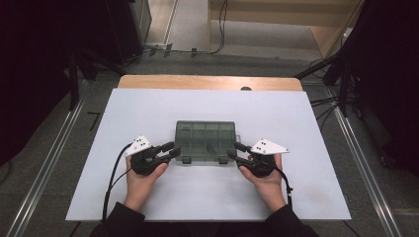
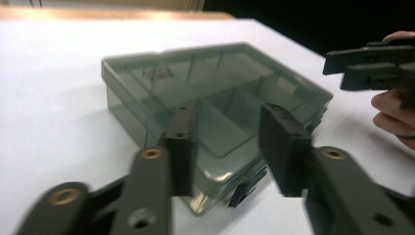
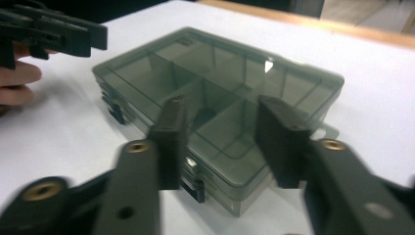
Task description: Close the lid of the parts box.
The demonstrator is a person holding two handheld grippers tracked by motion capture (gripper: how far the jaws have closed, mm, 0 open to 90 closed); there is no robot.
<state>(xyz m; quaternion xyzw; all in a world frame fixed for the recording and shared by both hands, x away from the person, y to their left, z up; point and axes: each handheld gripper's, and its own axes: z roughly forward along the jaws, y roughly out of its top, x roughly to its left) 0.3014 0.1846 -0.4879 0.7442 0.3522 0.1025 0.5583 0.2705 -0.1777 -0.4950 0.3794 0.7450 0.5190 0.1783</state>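
High view: a smoky clear plastic box (image 1: 206, 141) with inner dividers lies flat, lid down, at the middle of the white table (image 1: 148, 103), between the left gripper (image 1: 171, 149) and the right gripper (image 1: 236, 151). Both have jaws apart, gripping nothing, each just beside a near corner of the box. Judged light, stiff, smooth and likely slippery; thin walls may flex or crack under hard pinching. Best hold appears to be the side edges, or the dark latches (image 3: 117, 113) on the front wall for opening. Nothing stands in the way; a wooden edge (image 1: 207, 82) lies well behind.
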